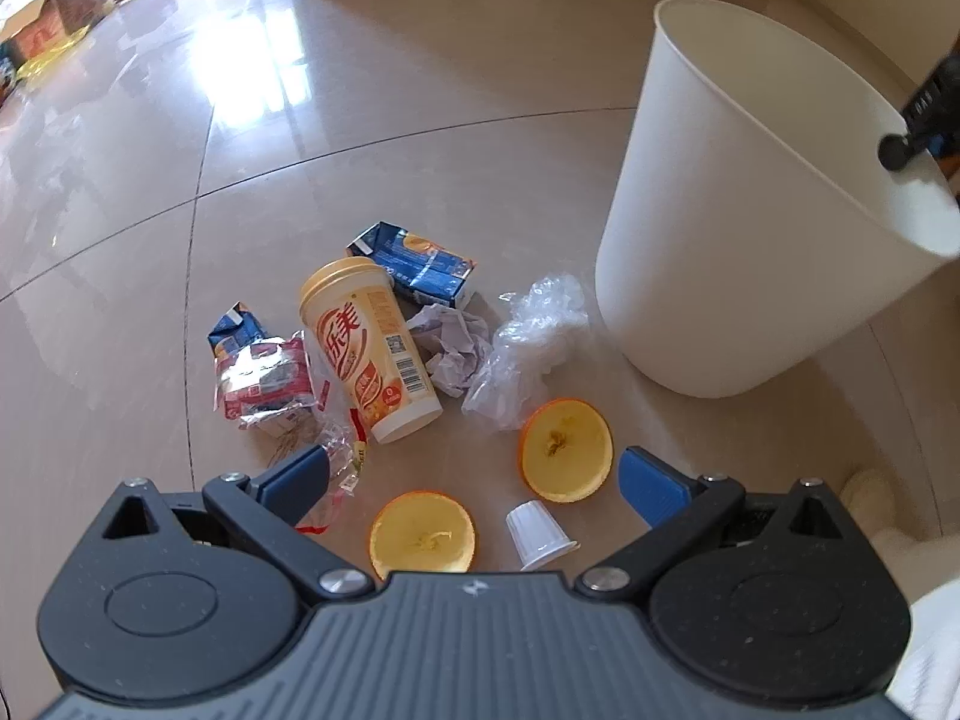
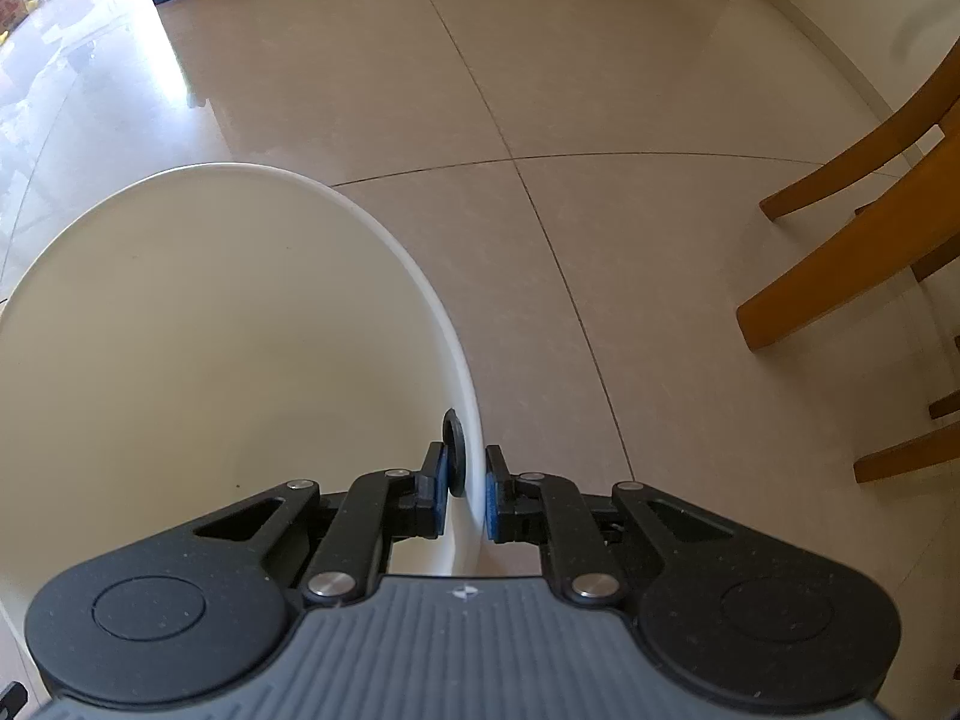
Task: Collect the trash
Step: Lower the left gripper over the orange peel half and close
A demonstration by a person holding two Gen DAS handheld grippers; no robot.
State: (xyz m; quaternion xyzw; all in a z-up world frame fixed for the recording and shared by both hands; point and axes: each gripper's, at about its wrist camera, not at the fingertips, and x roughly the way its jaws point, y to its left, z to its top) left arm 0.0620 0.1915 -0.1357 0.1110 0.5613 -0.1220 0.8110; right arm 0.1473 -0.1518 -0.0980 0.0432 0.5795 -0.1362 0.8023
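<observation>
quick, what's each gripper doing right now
Left gripper: open, holding nothing, above the trash on the floor.
Right gripper: shut on the rim of the white bin, one of its fingers on each side of the wall.

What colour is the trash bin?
White, plain; the bin shows best in the left wrist view.

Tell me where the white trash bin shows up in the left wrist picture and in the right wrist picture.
Left wrist view: the white trash bin stands tilted at upper right, beside the litter on the floor.
Right wrist view: the bin fills the left half, seen from above into its bare inside, its rim curving through the middle.
Shared landmark: the right tongs clamped on the bin's rim, seen at the far right edge of the left wrist view.
</observation>
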